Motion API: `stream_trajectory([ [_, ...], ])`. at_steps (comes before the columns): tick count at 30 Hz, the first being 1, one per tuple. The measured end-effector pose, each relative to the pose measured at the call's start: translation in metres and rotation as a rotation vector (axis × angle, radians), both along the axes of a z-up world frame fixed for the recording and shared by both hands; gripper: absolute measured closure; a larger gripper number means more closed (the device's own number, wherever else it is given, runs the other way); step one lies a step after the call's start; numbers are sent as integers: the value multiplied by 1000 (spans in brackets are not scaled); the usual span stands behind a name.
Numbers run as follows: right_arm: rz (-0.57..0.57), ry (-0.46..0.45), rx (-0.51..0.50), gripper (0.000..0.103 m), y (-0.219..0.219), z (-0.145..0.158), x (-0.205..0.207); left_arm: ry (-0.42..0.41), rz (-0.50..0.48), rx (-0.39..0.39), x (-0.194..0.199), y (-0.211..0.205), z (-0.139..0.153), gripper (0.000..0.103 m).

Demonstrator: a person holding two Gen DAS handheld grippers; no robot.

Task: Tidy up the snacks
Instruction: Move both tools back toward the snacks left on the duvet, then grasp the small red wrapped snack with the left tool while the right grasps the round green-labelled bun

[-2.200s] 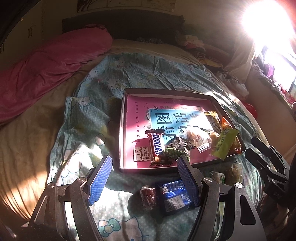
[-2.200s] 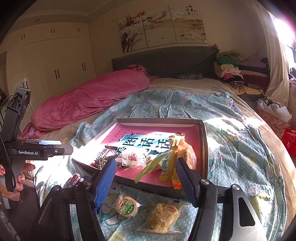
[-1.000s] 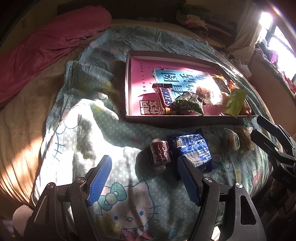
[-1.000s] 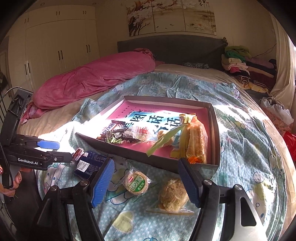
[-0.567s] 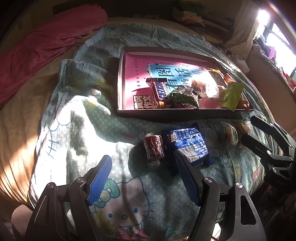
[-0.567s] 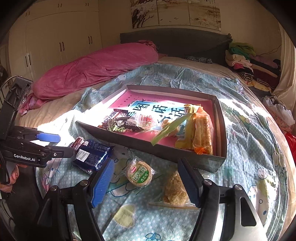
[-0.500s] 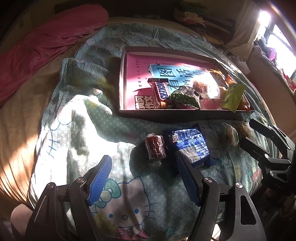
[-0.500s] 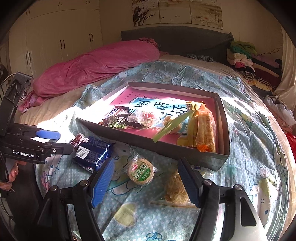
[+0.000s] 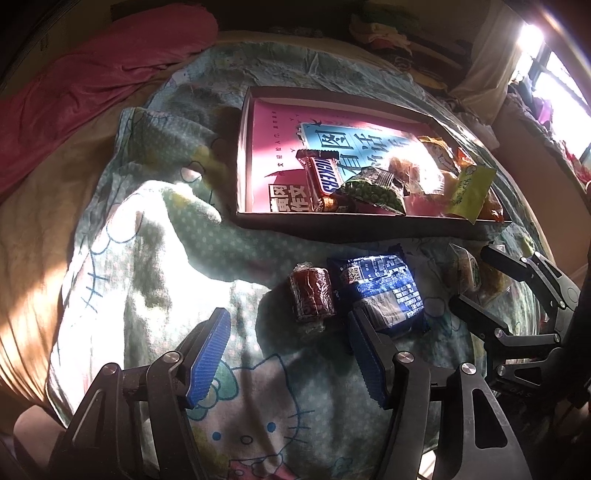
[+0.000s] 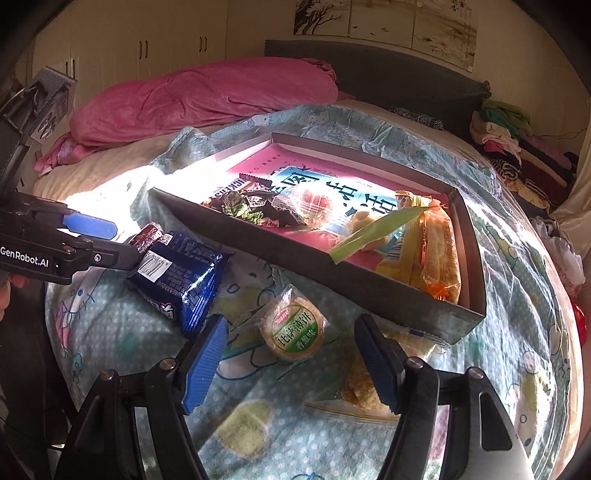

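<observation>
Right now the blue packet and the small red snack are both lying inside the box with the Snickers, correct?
Not quite. The blue packet and the small red snack lie outside the box, on the bedspread just in front of its near wall. The Snickers is inside the box. The left wrist view shows this; the right wrist view agrees.

A bedroom: cream wardrobe doors (image 10: 140,40) line the far wall, a dark grey headboard (image 10: 376,77) sits under landscape paintings (image 10: 384,22), folded clothes (image 10: 517,140) are stacked beside it, and sunlight glares through a window (image 9: 554,74)
</observation>
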State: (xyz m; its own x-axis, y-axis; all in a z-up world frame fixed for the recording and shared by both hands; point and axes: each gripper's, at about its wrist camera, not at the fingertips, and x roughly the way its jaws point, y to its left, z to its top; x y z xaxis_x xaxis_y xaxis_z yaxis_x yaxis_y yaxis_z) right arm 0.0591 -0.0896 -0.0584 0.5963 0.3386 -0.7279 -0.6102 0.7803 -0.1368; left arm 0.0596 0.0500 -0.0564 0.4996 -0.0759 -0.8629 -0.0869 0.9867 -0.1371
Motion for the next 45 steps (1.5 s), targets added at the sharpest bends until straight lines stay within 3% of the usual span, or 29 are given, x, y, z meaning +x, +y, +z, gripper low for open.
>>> stream_trajectory([
  [10, 34, -35, -59, 33, 10, -8, 1, -3, -6, -21, 3, 2, -1, 51],
  [19, 43, -15, -46, 41, 11, -11, 8, 3, -22, -53, 7, -2, -3, 61],
  [24, 34, 5, -2, 45, 9, -10, 15, 17, -26, -103, 9, -3, -7, 74],
  [42, 30, 16, 29, 47, 7, -9, 17, 44, 51, -285, 29, 18, -20, 75],
  [45, 30, 16, 29, 47, 7, -9, 17, 42, 49, -277, 30, 18, -21, 75],
])
